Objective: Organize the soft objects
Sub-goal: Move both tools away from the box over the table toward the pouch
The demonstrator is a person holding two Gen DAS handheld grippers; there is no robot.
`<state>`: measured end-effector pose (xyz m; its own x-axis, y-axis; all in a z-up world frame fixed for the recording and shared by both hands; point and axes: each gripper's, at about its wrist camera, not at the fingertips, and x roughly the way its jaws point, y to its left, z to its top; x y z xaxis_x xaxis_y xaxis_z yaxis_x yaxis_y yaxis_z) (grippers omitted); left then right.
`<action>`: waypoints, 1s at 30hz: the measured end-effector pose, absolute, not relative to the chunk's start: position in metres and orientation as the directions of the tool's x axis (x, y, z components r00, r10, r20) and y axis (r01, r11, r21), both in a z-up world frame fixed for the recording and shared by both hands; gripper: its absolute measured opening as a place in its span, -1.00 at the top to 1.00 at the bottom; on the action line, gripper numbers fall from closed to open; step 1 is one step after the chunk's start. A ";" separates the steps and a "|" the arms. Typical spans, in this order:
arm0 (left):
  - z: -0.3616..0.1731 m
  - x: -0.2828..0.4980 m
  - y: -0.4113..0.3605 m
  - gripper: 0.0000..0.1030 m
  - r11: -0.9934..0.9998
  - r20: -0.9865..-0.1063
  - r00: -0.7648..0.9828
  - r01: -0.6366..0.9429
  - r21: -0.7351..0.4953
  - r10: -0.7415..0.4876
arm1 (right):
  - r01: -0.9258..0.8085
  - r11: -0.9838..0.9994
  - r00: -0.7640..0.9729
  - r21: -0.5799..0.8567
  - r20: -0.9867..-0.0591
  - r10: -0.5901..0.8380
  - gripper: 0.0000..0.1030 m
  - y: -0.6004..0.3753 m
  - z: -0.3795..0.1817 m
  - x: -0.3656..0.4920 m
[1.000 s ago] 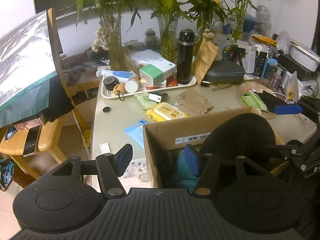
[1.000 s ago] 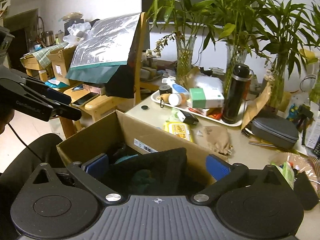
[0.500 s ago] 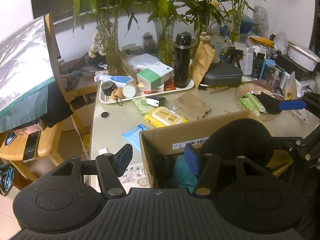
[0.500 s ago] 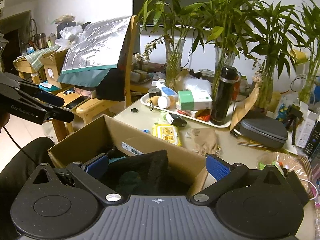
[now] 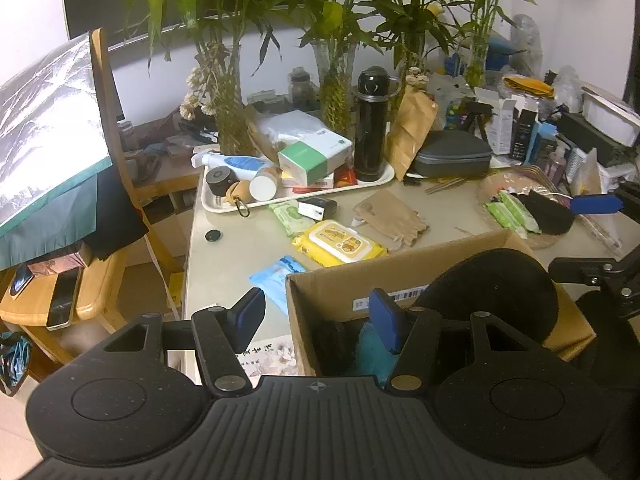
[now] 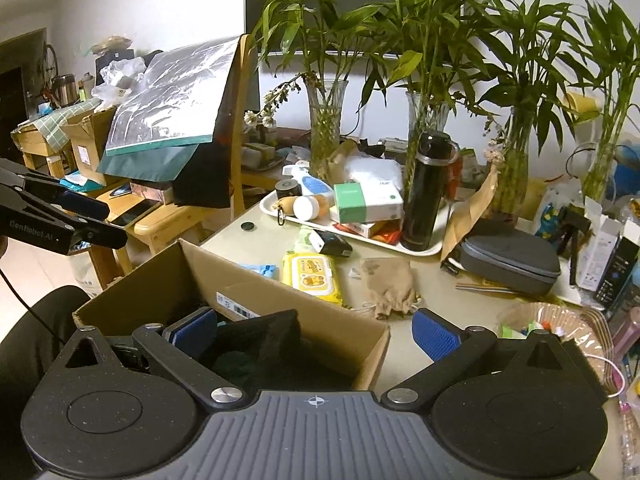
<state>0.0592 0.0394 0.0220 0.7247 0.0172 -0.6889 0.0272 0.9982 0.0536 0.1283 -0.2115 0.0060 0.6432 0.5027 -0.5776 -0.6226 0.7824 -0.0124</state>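
An open cardboard box (image 5: 340, 280) stands at the table's near edge; it also shows in the right wrist view (image 6: 280, 292). Inside lie a black soft item (image 6: 264, 344) and a teal cloth (image 5: 370, 354). A black rounded cushion (image 5: 496, 284) rests on the box's right side. My left gripper (image 5: 316, 318) is open and empty, straddling the box's left wall. My right gripper (image 6: 314, 334) is open and empty, straddling the box's right wall. A yellow wipes pack (image 5: 340, 242), a blue pack (image 5: 276, 274) and a tan cloth pouch (image 5: 390, 218) lie on the table.
A white tray (image 5: 224, 204) with a black flask (image 5: 372, 124), boxes and bottles sits behind. Vases of bamboo (image 5: 336, 92) line the back. A grey case (image 5: 452, 158) and a basket (image 5: 532, 216) are at the right. A wooden chair (image 5: 100, 272) stands left.
Both grippers have drawn back and risen slightly from the box, so more of the table shows. Both stay open. The box contents have not moved.
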 end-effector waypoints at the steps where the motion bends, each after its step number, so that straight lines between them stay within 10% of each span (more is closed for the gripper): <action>1: 0.022 0.060 0.039 -0.10 0.998 -0.689 0.724 0.027 0.054 0.018 | -0.621 0.784 0.646 -0.016 -0.576 0.500 -1.00 -0.211 0.006 0.129; 30: -0.002 0.115 0.054 -0.10 0.998 -0.710 0.704 0.016 0.058 0.030 | -0.529 0.848 0.652 0.035 -0.623 0.433 -1.00 -0.229 -0.010 0.209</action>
<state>0.1146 0.0544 -0.0016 0.7037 0.0302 -0.7099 0.0162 0.9982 0.0585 0.2088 -0.2293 -0.0101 0.6519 0.4326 -0.6228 -0.5291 0.8478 0.0351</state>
